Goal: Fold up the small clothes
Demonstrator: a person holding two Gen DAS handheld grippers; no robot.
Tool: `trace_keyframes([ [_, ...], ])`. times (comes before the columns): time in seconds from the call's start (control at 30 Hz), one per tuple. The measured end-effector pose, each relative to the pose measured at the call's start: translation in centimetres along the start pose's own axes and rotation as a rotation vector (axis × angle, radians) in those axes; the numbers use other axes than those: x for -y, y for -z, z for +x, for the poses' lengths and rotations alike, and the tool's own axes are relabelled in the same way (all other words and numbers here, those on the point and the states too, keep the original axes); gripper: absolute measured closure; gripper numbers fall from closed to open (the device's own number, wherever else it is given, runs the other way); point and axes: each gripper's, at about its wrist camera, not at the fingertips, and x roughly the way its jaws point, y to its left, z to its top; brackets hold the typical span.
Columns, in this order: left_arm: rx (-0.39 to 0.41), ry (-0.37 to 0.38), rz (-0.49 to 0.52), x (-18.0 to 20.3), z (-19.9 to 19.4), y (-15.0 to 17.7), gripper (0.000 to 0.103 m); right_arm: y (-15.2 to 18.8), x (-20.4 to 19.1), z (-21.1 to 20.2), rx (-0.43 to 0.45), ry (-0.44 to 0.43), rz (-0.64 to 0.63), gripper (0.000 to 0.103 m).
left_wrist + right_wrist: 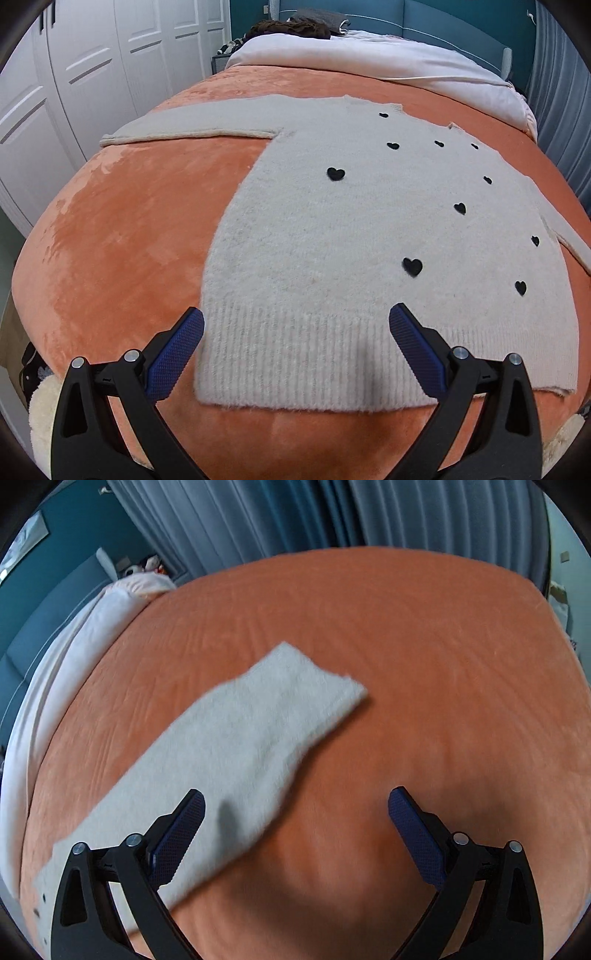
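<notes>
A small cream knit sweater (332, 229) with black hearts lies flat on the orange blanket (122, 236), its left sleeve (192, 125) stretched out to the left. My left gripper (295, 321) is open and hovers just above the ribbed hem (303, 362), holding nothing. In the right wrist view the sweater's other sleeve (236, 738) lies spread diagonally on the orange blanket (424, 686). My right gripper (295, 801) is open and empty above the sleeve's lower edge, its left finger over the cloth.
A white duvet (369, 55) and dark clothes (291, 27) lie at the head of the bed by a teal headboard (443, 18). White wardrobe doors (74, 74) stand left. Grey curtains (332, 513) hang beyond the bed's far side.
</notes>
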Motion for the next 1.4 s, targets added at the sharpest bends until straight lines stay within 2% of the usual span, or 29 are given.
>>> trace_keyframes([
  [0.03,0.003,0.01,0.001,0.4,0.3,-0.4,0.005,-0.2,-0.6,0.2,0.003,-0.011,-0.019,0.037],
  [0.07,0.002,0.024,0.003,0.7,0.5,-0.8,0.005,-0.4,-1.9,0.7,-0.029,-0.029,-0.053,0.072],
  [0.1,0.003,0.036,0.002,1.1,0.7,-1.2,0.005,-0.7,-2.9,0.8,-0.054,-0.041,-0.073,0.084],
  [0.13,0.006,0.049,-0.004,1.3,0.9,-1.6,0.005,-0.8,-4.7,0.2,-0.055,-0.077,-0.099,0.087],
  [0.17,0.011,0.067,-0.01,1.5,1.0,-1.9,0.005,-0.9,-6.8,-1.3,-0.011,-0.146,-0.136,0.089],
  [0.23,0.017,0.104,-0.028,1.8,1.1,-2.7,0.005,-0.6,-11.8,-4.9,0.057,-0.301,-0.247,0.09],
  [0.3,0.033,0.137,-0.04,2.1,1.1,-3.6,0.005,1.3,-17.3,-9.4,0.08,-0.492,-0.347,0.09],
  [0.4,0.081,0.194,-0.051,2.7,0.6,-5.4,0.005,7.9,-25.4,-16.9,0.038,-0.836,-0.499,0.09],
  [0.47,0.114,0.23,-0.052,3.2,0.4,-6.9,0.005,13.3,-29.3,-19.2,-0.047,-0.975,-0.598,0.085],
  [0.53,0.134,0.281,-0.061,3.7,0.5,-8.6,0.005,19.7,-32.5,-19.8,-0.15,-1.053,-0.69,0.08],
  [0.57,0.132,0.312,-0.073,3.8,0.9,-9.4,0.005,22.7,-33.7,-19.5,-0.186,-1.047,-0.746,0.071],
  [0.63,0.08,0.372,-0.115,4.1,2.6,-11.1,0.005,27.6,-34.4,-18.0,-0.225,-0.957,-0.808,0.07],
  [0.7,0.021,0.429,-0.169,4.0,4.9,-12.6,0.005,28.9,-33.0,-16.3,-0.276,-0.882,-0.77,0.069],
  [0.77,-0.016,0.481,-0.229,3.8,7.1,-13.7,0.005,28.4,-30.1,-15.4,-0.317,-0.852,-0.66,0.063],
  [0.83,-0.06,0.481,-0.285,4.0,9.7,-14.8,0.005,27.1,-26.1,-14.8,-0.321,-0.816,-0.56,0.054],
  [0.9,-0.114,0.492,-0.323,4.4,12.3,-15.7,0.005,24.5,-23.6,-13.6,-0.288,-0.753,-0.505,0.052],
  [0.93,-0.14,0.509,-0.344,4.6,13.6,-16.1,0.005,23.7,-22.3,-13.0,-0.282,-0.732,-0.48,0.047],
  [1.0,-0.194,0.521,-0.402,5.2,15.9,-16.5,0.008,21.9,-20.5,-11.1,-0.306,-0.684,-0.404,0.046],
  [1.07,-0.227,0.538,-0.452,5.7,17.3,-16.5,0.019,20.9,-19.2,-9.6,-0.333,-0.653,-0.327,0.046],
  [1.1,-0.235,0.536,-0.48,5.9,17.9,-16.7,0.033,20.5,-19.0,-8.9,-0.34,-0.651,-0.302,0.046],
  [1.13,-0.24,0.53,-0.499,6.1,18.2,-16.9,0.051,20.3,-18.3,-8.2,-0.34,-0.648,-0.282,0.046],
  [1.17,-0.244,0.543,-0.507,6.1,18.5,-17.3,0.062,20.4,-18.8,-8.0,-0.337,-0.653,-0.264,0.046],
  [1.2,-0.242,0.582,-0.511,6.3,18.8,-17.8,0.095,20.4,-19.1,-7.9,-0.336,-0.662,-0.251,0.046],
  [1.23,-0.242,0.607,-0.511,6.4,19.0,-18.4,0.095,20.2,-19.4,-7.6,-0.331,-0.658,-0.249,0.048],
  [1.3,-0.186,0.607,-0.477,6.8,17.9,-20.4,0.096,20.1,-21.0,-7.3,-0.318,-0.659,-0.265,0.069],
  [1.33,-0.139,0.615,-0.443,6.9,16.8,-21.6,0.096,19.9,-22.0,-7.5,-0.309,-0.668,-0.279,0.096],
  [1.4,-0.031,0.648,-0.387,6.9,14.0,-24.1,0.096,18.7,-22.0,-8.8,-0.25,-0.724,-0.257,0.095],
])
